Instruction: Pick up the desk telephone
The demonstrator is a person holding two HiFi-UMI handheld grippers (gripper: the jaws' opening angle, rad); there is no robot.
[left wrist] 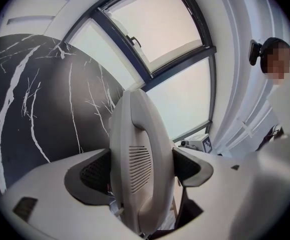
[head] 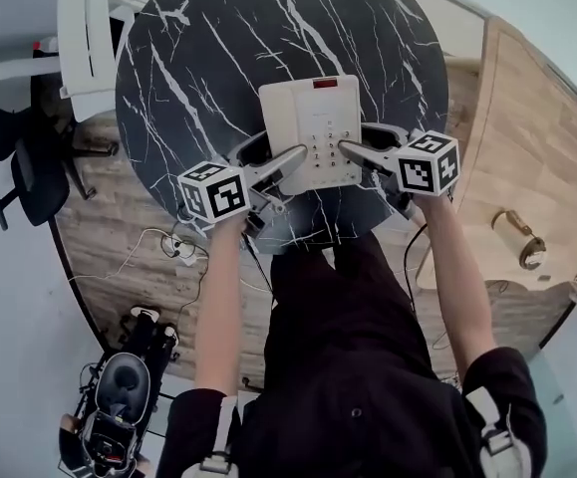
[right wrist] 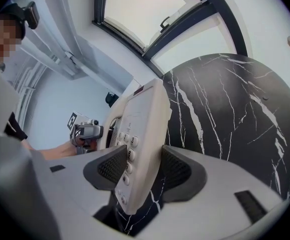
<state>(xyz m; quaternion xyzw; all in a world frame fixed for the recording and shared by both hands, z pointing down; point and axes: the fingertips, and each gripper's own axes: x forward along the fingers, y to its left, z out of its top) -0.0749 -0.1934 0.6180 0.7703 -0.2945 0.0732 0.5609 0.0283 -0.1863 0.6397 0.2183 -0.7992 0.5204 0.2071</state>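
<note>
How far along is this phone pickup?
Grasping looks done: the left hand-held gripper clamps the handset side of the cream desk telephone, and the right hand-held gripper clamps its keypad edge. In hand: the lift; the phone seems raised off the round black marble table. Left: little, perhaps lifting higher.

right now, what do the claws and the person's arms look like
The left claw and right claw are pale grey with tapered jaws, dark textured pads, plus a white cube of black square markers on each. The person wears a black short-sleeved top.
</note>
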